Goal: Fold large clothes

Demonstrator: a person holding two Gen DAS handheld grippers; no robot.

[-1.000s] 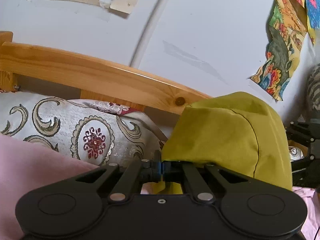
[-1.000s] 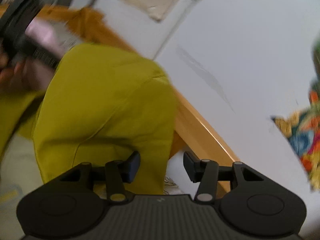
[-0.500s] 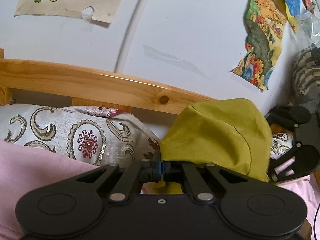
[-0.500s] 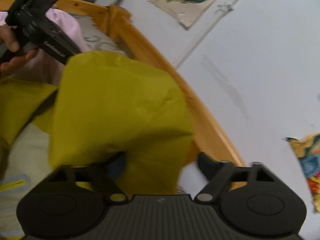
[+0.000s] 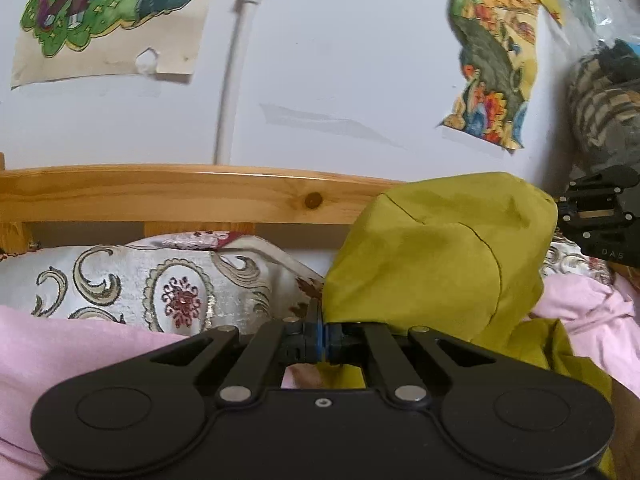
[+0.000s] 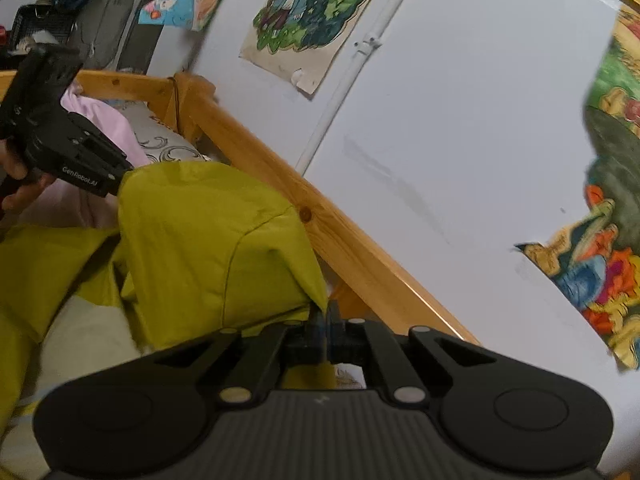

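- The olive-green garment point(image 5: 432, 252) hangs bunched between my two grippers, lifted above the pink blanket point(image 5: 72, 344), with its loose end trailing onto the bed at the near left of the right-wrist view.
- My right gripper point(image 6: 323, 322) has just closed: half a second ago its jaws stood apart around the cloth, now they pinch a far corner of the garment.
- My left gripper point(image 5: 322, 338) stays clamped on the fabric's near edge, as it was a second ago.
- With both corners held, I judge the garment ready to be stretched out and laid flat for folding.
- Beyond it lie the patterned pillow point(image 5: 168, 280), the wooden bed rail point(image 5: 200, 196) and the white wall with posters point(image 5: 108, 20).
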